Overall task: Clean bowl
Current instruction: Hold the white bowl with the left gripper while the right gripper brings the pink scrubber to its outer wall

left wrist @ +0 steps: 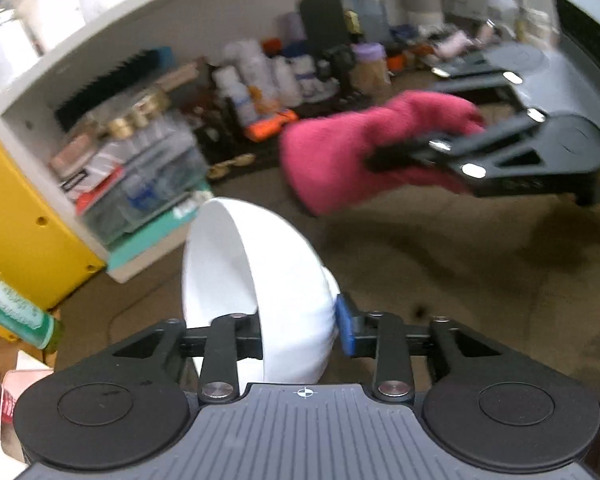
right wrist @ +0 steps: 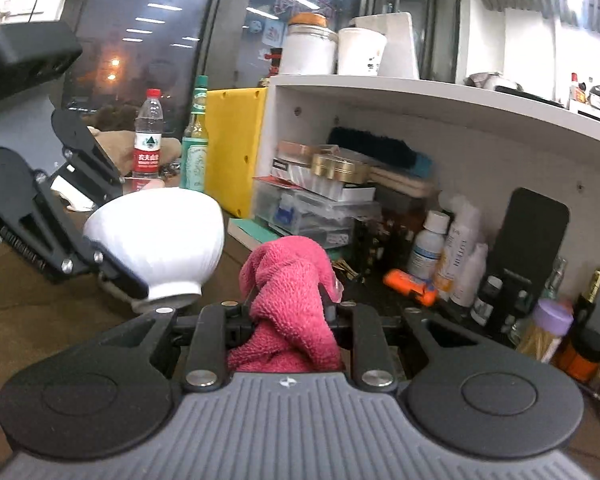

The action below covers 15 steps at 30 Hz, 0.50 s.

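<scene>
A white bowl (left wrist: 220, 264) stands on its foot on the brown table (left wrist: 460, 272), close in front of the left wrist camera. My left gripper (left wrist: 300, 332) straddles the bowl's wall: one finger is inside, the blue pad (left wrist: 345, 328) sits at the outer side, and the jaws stand apart around it. In the right wrist view the bowl (right wrist: 160, 232) is at the left, with a left-gripper finger (right wrist: 116, 272) low against it. My right gripper (right wrist: 290, 312) is shut on a bunched pink cloth (right wrist: 288, 276). That cloth (left wrist: 340, 152) hangs above the table, right of the bowl and apart from it.
A white shelf unit (right wrist: 420, 96) packed with boxes, jars and a brush stands behind the bowl, beside a yellow box (right wrist: 236, 140). A water bottle (right wrist: 148, 140) and a green bottle (right wrist: 196, 140) stand behind. Several small bottles (right wrist: 456, 248) crowd the right.
</scene>
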{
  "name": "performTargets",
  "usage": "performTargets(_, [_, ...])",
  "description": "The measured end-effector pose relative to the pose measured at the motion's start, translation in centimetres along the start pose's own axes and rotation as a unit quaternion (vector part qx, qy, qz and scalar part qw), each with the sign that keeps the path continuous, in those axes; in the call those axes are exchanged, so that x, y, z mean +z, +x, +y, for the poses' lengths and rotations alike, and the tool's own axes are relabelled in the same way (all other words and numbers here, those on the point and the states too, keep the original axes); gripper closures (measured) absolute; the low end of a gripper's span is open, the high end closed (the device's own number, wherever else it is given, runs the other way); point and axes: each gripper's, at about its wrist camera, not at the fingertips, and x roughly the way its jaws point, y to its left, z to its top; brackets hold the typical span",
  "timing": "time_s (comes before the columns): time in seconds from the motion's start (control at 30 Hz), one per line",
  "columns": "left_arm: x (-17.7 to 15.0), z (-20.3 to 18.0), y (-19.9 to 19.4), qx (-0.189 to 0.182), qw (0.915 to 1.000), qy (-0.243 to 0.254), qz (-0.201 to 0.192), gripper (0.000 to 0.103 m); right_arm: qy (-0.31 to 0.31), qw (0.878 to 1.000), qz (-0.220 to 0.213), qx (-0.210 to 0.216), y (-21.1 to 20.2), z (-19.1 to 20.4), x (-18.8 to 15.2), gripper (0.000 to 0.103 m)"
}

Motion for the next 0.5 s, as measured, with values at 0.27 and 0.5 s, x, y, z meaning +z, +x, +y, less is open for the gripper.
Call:
performTargets(0.27, [-1.0,-0.7,2.7,0.001,0.9974,-0.052,0.049,0.076,-0.068,0.997,0.01,0.048,1.1,3.1,1.7,0.079])
performTargets(0.5, [-1.0,-1.6,0.6,-0.039,0.9965,-0.038,0.063,0.086,-0.121,0.975,-0.009,0.186,-6.7,7.1,2.2,0.079])
